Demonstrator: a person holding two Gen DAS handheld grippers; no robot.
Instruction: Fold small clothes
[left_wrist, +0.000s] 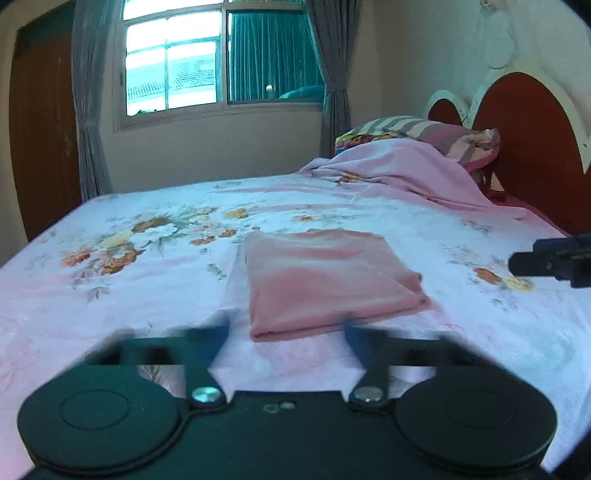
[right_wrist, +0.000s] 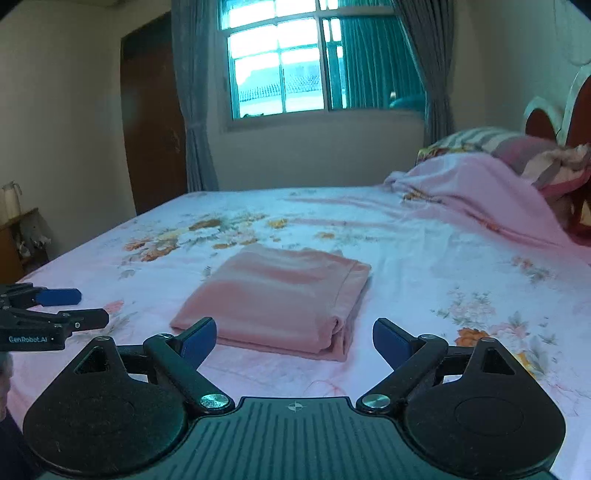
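A pink garment (left_wrist: 328, 280) (right_wrist: 280, 299) lies folded into a neat rectangle on the flowered bed sheet (left_wrist: 147, 258). My left gripper (left_wrist: 284, 332) hovers just in front of its near edge. Its blue-padded fingers are blurred but stand apart, with nothing between them. In the right wrist view the left gripper (right_wrist: 79, 306) is off to the left of the garment, above the sheet. My right gripper (right_wrist: 295, 339) is open wide in front of the garment's near right corner and touches nothing. One of its fingers (left_wrist: 535, 262) shows at the right edge of the left wrist view.
A heaped pink blanket (left_wrist: 388, 166) and striped pillows (left_wrist: 424, 133) lie at the head of the bed by the red headboard (left_wrist: 528, 147). A window (right_wrist: 288, 62) with grey curtains and a brown door (right_wrist: 155, 118) are on the far wall. A bedside stand (right_wrist: 18, 236) is at the left.
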